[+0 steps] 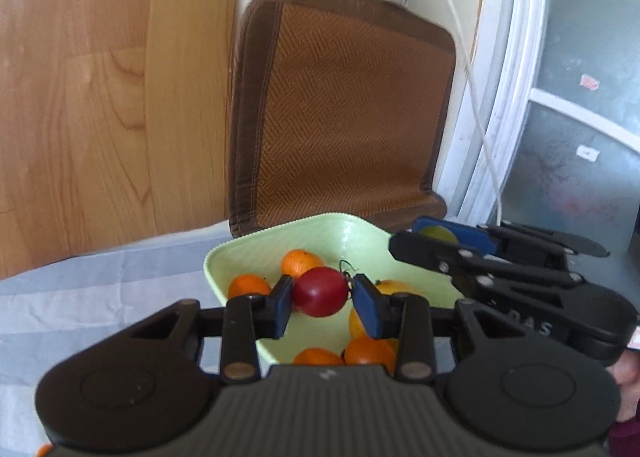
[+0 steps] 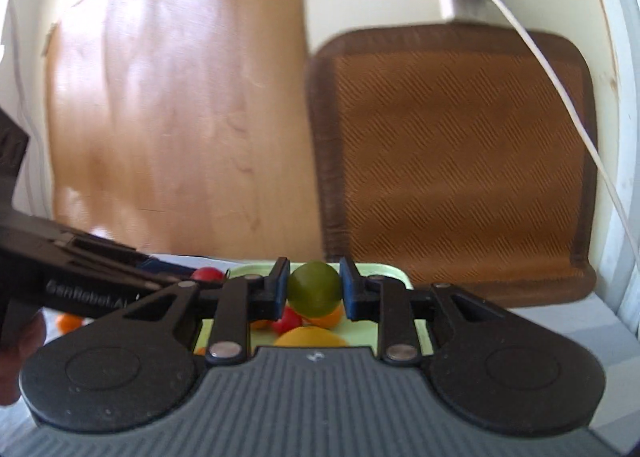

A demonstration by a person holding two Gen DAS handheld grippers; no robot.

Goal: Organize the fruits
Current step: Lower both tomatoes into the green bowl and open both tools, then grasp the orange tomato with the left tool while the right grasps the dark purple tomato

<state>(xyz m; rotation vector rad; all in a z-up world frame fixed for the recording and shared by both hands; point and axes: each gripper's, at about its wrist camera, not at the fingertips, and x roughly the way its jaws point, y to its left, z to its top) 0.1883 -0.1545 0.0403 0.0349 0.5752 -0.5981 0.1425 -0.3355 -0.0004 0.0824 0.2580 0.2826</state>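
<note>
1. Two fruits are in my grip at once: my left hand-held gripper (image 1: 322, 293) is clamped on a red fruit (image 1: 320, 291), and my right hand-held gripper (image 2: 313, 289) on a green fruit (image 2: 314, 289).
2. I hold both above the pale green dish (image 1: 256, 245), so either one would drop among the others, I judge.
3. In the dish lie oranges (image 1: 301, 262) at 11 o'clock of the red fruit and a yellow fruit (image 1: 394, 287) at 3 o'clock (partly hidden by a pad).
4. The dish rests on the striped table (image 1: 100, 297), against a brown woven mat (image 1: 344, 105) at 12 o'clock.
5. One orange (image 2: 69, 322) sits outside the dish, at 9 o'clock in the right view.
</note>
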